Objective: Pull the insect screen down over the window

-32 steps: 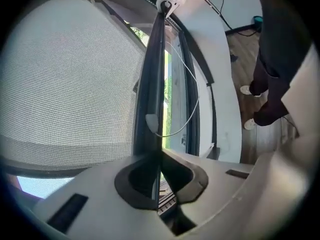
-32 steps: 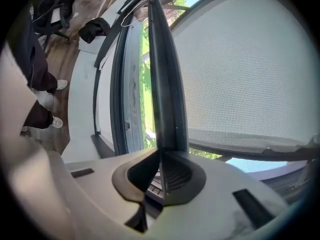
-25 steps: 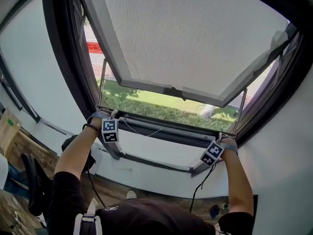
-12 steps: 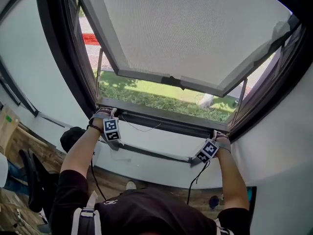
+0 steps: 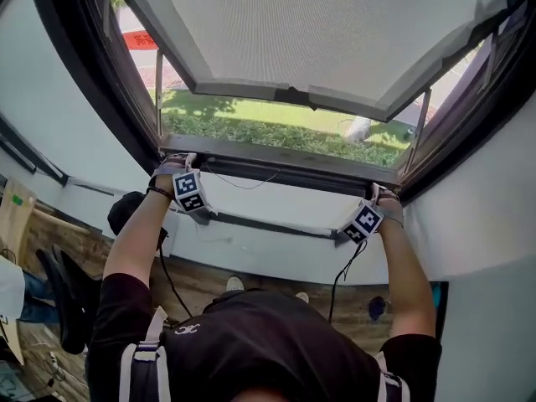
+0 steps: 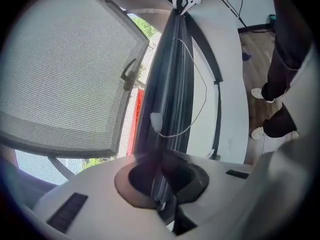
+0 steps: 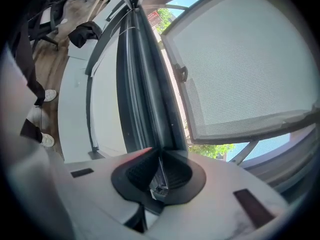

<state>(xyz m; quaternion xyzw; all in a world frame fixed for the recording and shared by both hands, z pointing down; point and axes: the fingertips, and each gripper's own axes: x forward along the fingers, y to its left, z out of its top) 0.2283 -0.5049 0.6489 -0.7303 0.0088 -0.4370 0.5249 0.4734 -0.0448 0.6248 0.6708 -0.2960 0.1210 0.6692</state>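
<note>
The insect screen's dark pull bar (image 5: 285, 164) runs across the window opening near the sill. My left gripper (image 5: 182, 171) is shut on the bar's left end, and my right gripper (image 5: 377, 201) is shut on its right end. In the left gripper view the jaws (image 6: 161, 176) pinch the bar's thin edge (image 6: 167, 84), and a white cord with a small tab (image 6: 156, 120) hangs along it. The right gripper view shows its jaws (image 7: 160, 176) clamped on the same bar (image 7: 150, 79). Beyond the bar, the window sash (image 5: 335, 32) with a grey gridded pane tilts outward.
Grass (image 5: 251, 124) shows between the sash and the bar. Below the window a white wall carries a grey rail (image 5: 268, 224). A wooden floor (image 5: 201, 279), an office chair (image 5: 67, 300) and a dark bundle (image 5: 126, 212) lie below left. Cables trail from both grippers.
Both grippers have come down with the pull bar. The gap between the bar and the sash's lower edge has widened. The head camera has tilted, so the window sits higher in view.
</note>
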